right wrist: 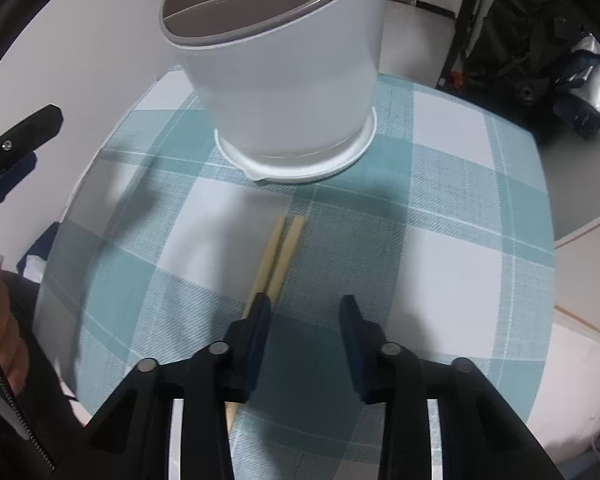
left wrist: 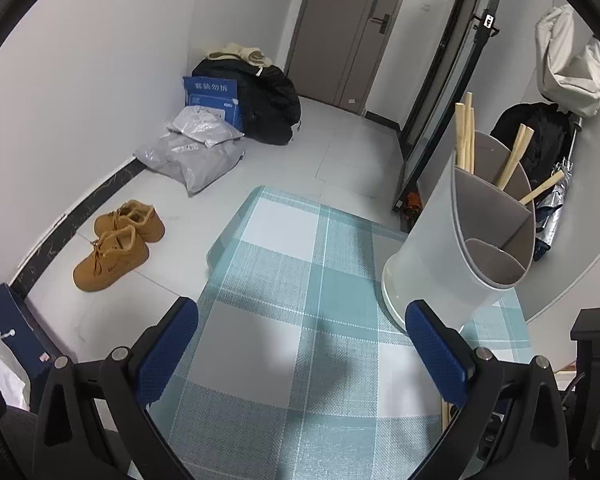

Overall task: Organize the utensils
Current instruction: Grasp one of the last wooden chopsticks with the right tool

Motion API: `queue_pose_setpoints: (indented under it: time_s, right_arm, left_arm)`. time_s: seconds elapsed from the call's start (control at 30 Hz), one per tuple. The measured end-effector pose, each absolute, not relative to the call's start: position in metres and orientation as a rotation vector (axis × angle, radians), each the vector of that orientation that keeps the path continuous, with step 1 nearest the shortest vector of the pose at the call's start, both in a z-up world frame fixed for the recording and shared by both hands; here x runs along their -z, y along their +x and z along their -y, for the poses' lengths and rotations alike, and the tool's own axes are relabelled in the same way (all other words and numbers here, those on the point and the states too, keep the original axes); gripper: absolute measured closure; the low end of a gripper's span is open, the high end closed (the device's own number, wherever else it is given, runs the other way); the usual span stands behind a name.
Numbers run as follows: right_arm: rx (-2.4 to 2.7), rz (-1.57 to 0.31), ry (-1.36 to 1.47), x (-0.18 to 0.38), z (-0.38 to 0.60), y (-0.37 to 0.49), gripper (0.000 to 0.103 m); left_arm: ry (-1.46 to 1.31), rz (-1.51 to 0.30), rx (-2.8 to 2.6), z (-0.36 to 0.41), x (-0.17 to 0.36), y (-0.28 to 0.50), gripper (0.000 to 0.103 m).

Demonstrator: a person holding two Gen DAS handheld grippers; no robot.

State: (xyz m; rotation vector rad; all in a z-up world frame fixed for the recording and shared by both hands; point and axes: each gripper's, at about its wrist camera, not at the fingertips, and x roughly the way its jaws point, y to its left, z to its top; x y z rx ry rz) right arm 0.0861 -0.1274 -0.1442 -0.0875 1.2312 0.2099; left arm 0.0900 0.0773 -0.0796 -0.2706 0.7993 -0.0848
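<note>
While several wooden sticks [left wrist: 466,136] already stand in the compartments of the white holder [left wrist: 460,240] on the checked cloth [left wrist: 292,280], one pair of chopsticks [right wrist: 278,256] lies flat on the table just in front of it, so I'd say the job is mostly done with this pair left. The right gripper [right wrist: 305,312] hovers over their near end, jaws apart and gripping nothing; the left gripper [left wrist: 300,332] hangs wide open and empty beside the holder

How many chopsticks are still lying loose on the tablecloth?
2. The chopsticks lie side by side on the checked tablecloth, in front of the white utensil holder, running under the open right gripper's left finger. Others may be hidden beneath the gripper.
</note>
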Motion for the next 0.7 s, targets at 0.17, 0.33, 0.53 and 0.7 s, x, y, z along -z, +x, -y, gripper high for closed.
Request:
queue_pose_setpoints:
  time_s: [0.17, 0.33, 0.53, 0.7]
  right_arm:
    - [-0.217, -1.234, -0.112, 0.146, 0.112, 0.088, 0.072]
    - [-0.191, -1.244, -0.164, 0.145, 0.104, 0.088, 0.082]
    - [-0.22, -1.243, -0.166, 0.145, 0.102, 0.091, 0.098]
    - [-0.233, -1.243, -0.193, 0.143, 0.102, 0.085, 0.098]
  left_arm:
    - [-0.247, -0.816, 0.083, -0.072, 0.084, 0.09, 0.001]
    - [-0.254, -0.848, 0.086, -0.073, 0.088, 0.093, 0.001]
    - [-0.289, -0.852, 0.073, -0.08, 0.088, 0.094, 0.001]
    - [-0.293, -0.87, 0.07, -0.08, 0.091, 0.095, 0.001]
